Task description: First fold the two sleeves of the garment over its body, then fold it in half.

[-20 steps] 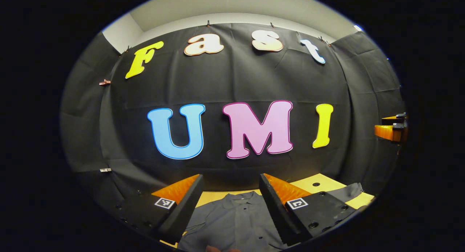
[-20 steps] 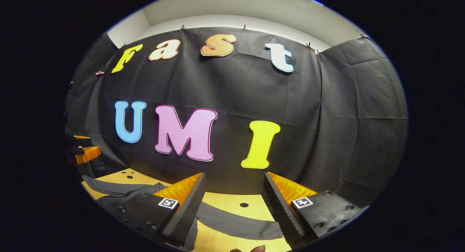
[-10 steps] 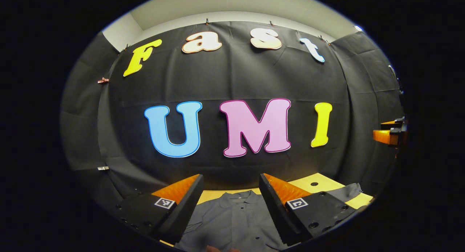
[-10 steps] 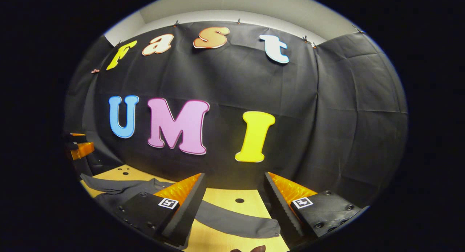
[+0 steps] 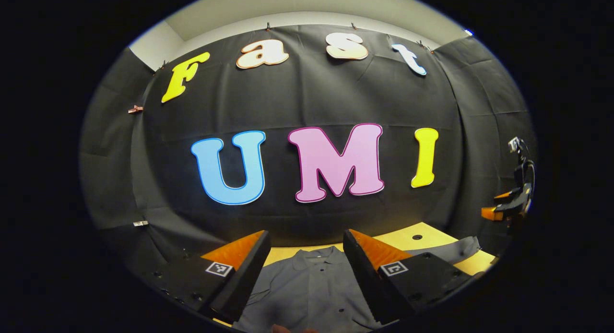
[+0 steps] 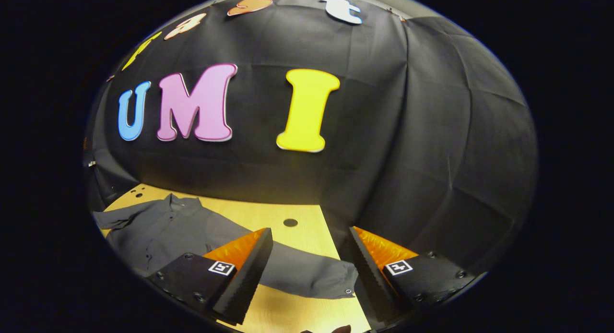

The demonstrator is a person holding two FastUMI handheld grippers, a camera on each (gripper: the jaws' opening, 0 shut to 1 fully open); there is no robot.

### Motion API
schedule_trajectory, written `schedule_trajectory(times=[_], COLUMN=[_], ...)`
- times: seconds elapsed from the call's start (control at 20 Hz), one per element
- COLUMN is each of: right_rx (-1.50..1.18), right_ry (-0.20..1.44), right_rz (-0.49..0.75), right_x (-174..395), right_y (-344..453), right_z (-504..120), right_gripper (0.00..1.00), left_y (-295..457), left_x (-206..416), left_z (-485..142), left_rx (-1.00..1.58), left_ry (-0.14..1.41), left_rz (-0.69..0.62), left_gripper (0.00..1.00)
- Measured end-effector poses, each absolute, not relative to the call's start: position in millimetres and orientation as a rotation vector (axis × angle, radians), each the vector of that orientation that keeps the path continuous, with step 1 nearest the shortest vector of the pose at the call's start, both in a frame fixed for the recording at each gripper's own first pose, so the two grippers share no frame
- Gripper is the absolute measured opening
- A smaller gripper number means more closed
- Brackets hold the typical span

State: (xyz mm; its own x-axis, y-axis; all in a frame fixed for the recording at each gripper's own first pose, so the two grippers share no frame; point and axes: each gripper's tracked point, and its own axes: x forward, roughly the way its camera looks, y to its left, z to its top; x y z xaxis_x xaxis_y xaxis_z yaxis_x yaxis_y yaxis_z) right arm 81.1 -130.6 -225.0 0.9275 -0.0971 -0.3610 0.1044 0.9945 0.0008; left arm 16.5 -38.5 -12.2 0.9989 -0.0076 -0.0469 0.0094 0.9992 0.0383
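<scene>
We see the grey garment [image 6: 163,232] lying flat on the pale wooden counter [image 6: 288,210], at lower left of the right gripper view, collar toward the black cloth wall [image 6: 431,146]; its cloth is matte and lightly creased, with small dark buttons down the front. One long sleeve [image 6: 307,275] stretches across the bottom centre of that view, its cuff ending just beside the right-hand finger. The right gripper [image 6: 312,268] hangs above the sleeve with its jaws wide apart and nothing between them; the fingers are black wedges with ridged inner faces, orange sides and small square black-and-white markers. In the left gripper view, the left gripper [image 5: 306,270] is likewise spread wide and empty above the garment's collar [image 5: 314,254] at bottom centre. No readable label shows on the garment. Round holes [image 6: 290,222] dot the counter.
</scene>
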Motion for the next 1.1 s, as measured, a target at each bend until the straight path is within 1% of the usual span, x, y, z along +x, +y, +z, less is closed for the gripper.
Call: schedule_trajectory(times=[0.35, 0.65, 0.85, 1.0, 1.1], right_rx=[0.036, 0.055, 0.071, 0.082, 0.091], right_ry=[0.551, 0.704, 0.777, 0.822, 0.882], right_rz=[-0.153, -0.205, -0.206, -0.194, -0.176], right_x=[98.2, 99.7, 99.8, 95.7, 88.6], right_y=[-165.4, -191.2, -194.7, -196.0, -192.6], right_z=[-339.6, -421.1, -457.5, -470.9, -486.3], right_gripper=[0.96, 0.97, 0.97, 0.97, 0.93], left_y=[-46.9, -42.5, -40.4, -39.2, -39.4], left_x=[17.2, 18.9, 18.3, 20.4, 20.5], left_z=[-27.1, -33.0, -40.3, -44.5, -46.3], left_rx=[0.04, 0.058, 0.062, 0.054, 0.056], left_ry=[0.11, 0.144, 0.171, 0.185, 0.191], left_rz=[0.03, 0.075, 0.103, 0.125, 0.136], left_gripper=[0.95, 0.95, 0.95, 0.95, 0.96])
